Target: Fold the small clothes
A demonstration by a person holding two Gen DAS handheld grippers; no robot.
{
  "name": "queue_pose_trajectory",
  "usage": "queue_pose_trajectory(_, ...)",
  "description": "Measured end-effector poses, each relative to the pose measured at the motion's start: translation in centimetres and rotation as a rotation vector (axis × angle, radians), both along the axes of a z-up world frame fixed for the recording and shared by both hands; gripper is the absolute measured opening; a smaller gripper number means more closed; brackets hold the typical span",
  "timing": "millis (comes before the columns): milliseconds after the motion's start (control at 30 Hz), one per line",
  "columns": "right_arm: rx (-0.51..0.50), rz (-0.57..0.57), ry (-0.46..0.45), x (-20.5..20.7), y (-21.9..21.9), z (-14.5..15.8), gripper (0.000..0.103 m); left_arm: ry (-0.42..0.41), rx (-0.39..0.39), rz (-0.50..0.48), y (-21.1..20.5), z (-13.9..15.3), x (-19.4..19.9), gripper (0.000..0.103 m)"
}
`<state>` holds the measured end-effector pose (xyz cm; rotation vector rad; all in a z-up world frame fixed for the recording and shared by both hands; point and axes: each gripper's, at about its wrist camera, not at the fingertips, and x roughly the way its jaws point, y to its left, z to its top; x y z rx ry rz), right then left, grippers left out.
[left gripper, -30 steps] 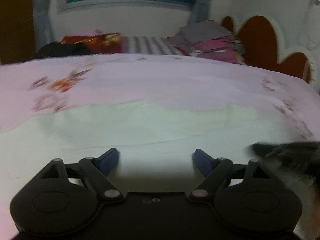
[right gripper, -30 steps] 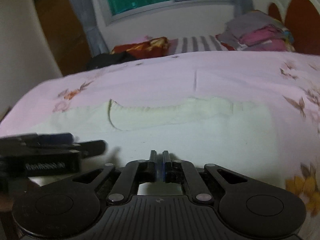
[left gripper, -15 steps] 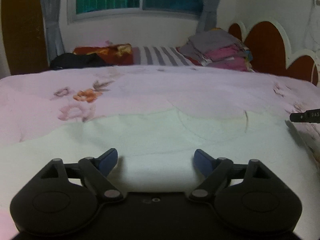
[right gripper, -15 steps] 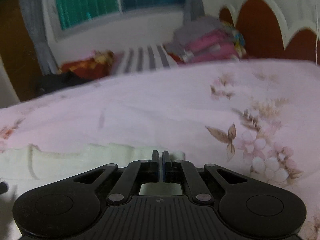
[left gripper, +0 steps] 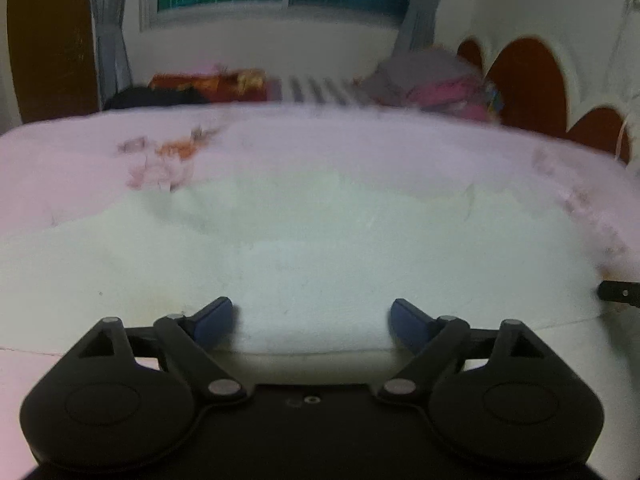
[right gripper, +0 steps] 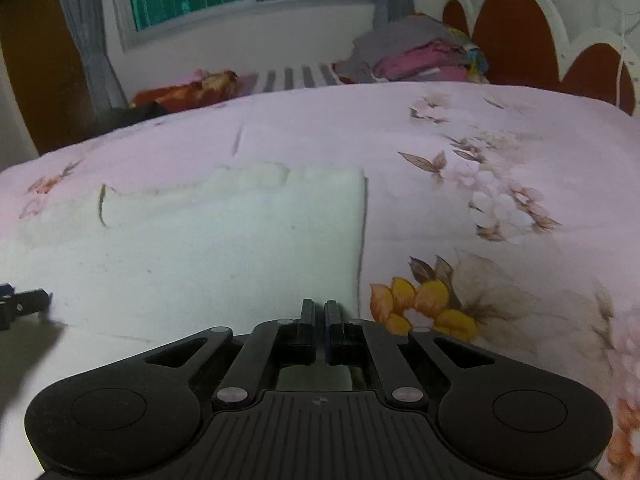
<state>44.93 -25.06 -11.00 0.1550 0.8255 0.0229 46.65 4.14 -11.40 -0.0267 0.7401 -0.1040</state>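
Observation:
A pale cream garment lies flat on the pink floral bedspread. My left gripper hovers over the garment's near edge; its jaws are opening wider and nothing is between the blue pads. In the right wrist view the same garment ends in a straight right edge. My right gripper is shut just above the garment's near right corner, and I see no cloth pinched in it. Each gripper's tip shows at the other view's edge: right gripper, left gripper.
At the far side of the bed are a stack of folded clothes, a striped cloth, a red-orange bundle and a dark garment. A scalloped headboard stands on the right. Bare bedspread stretches right of the garment.
My right gripper swung right past the garment's edge and back to its near right corner, staying shut. It left the left view's foreground. The left gripper shifted a little over the garment.

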Motion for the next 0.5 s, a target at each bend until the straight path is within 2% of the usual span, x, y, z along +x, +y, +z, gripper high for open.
queue_pose_trajectory(67, 0.023, -0.006, -0.052, -1.2, -0.1, 1.5, 0.002, -0.004, 0.019, 0.006, 0.1, -0.1, -0.3, 0.092)
queue_pose_trajectory(133, 0.003, -0.004, -0.035, -1.6, 0.2, 1.3, 0.002, 0.09, -0.016, 0.0, 0.6, -1.4, 0.7, 0.092)
queue_pose_trajectory(167, 0.001, -0.008, 0.026, -1.3, 0.2, 0.4, 0.002, 0.068, -0.012, -0.005, 0.8, -1.4, 0.5, 0.092)
queue_pose_trajectory(200, -0.002, -0.008, 0.031, -1.2, 0.1, -0.2, 0.002, 0.075, -0.013, -0.004, 0.9, -1.0, 0.6, 0.092)
queue_pose_trajectory(267, -0.001, -0.02, 0.033, -1.3, 0.2, 0.7, 0.002, 0.045, -0.047, 0.015, 1.8, -0.1, -0.1, 0.093)
queue_pose_trajectory(333, 0.022, -0.041, -0.027, -2.3, 0.1, 1.9, 0.003, 0.024, -0.064, 0.065, 3.3, 0.4, -0.9, 0.094)
queue_pose_trajectory(367, 0.022, -0.054, -0.046, -2.6, 0.1, 2.3, 0.019, 0.022, -0.073, 0.091, 4.4, 0.5, -1.3, 0.094)
queue_pose_trajectory(400, 0.022, -0.075, -0.05, -2.7, 0.0, 2.5, 0.062, 0.014, -0.076, 0.119, 5.5, 0.6, -1.8, 0.094)
queue_pose_trajectory(433, 0.022, -0.093, -0.066, -3.0, 0.0, 2.7, 0.08, 0.003, -0.071, 0.156, 6.9, 0.8, -2.4, 0.094)
queue_pose_trajectory(467, 0.019, -0.101, -0.101, -3.5, 0.1, 3.0, 0.084, -0.006, -0.067, 0.195, 8.5, 0.9, -3.2, 0.094)
queue_pose_trajectory(500, 0.021, -0.089, -0.115, -3.7, 0.2, 3.1, 0.083, -0.015, -0.067, 0.234, 10.1, 1.0, -4.0, 0.094)
